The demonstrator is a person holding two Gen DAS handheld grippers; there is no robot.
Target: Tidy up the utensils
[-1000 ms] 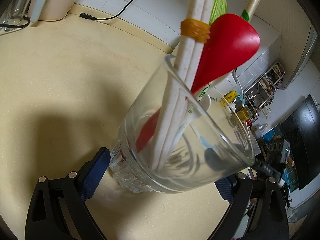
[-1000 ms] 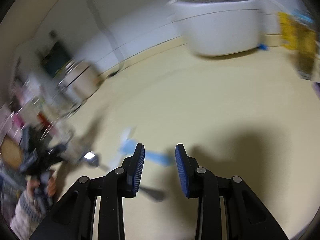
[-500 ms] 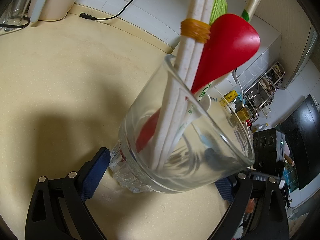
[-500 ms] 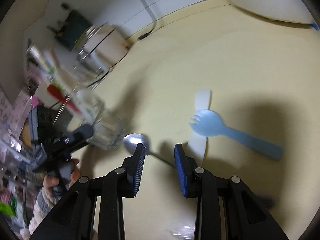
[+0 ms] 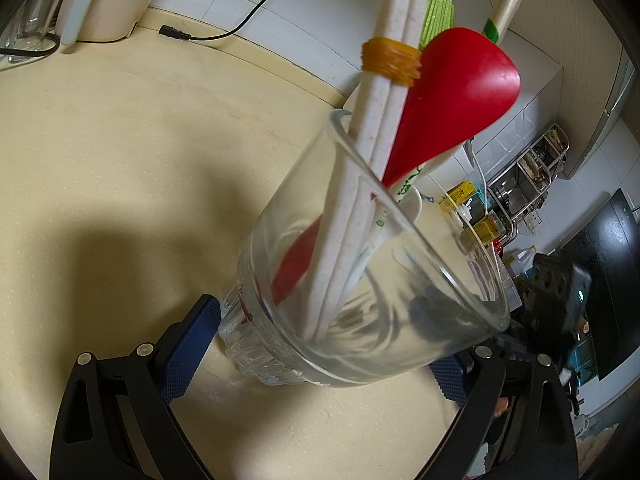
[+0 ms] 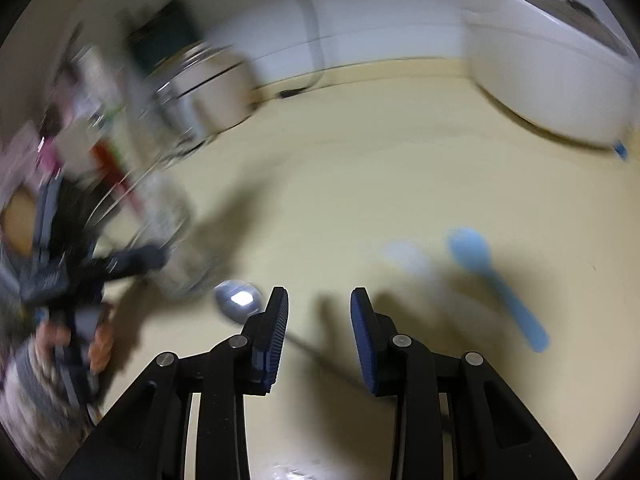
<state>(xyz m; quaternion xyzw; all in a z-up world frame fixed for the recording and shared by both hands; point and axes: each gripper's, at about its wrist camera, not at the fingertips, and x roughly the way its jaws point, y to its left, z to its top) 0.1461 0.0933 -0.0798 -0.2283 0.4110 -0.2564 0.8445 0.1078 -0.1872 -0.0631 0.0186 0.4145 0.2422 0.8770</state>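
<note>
My right claw [image 6: 319, 307] has swung since half a second ago: the metal spoon [image 6: 238, 301] now lies by its left pad, the blue spoon [image 6: 492, 276] farther right; its jaws have just widened, empty. My left claw [image 5: 320, 344] still grips the glass tumbler [image 5: 360, 280], holding the red spoon [image 5: 452, 100] and banded chopsticks [image 5: 384, 92], mid-worktop [image 5: 120, 140]. A rice cooker [image 6: 552, 80] stands behind.

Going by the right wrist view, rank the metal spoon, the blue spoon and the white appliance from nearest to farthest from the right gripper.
From the right gripper:
1. Metal spoon: bowl just left of the left fingertip, handle running under the open jaws.
2. Blue spoon: on the counter, off to the right.
3. White appliance: far back at upper right, by the wall.
</note>
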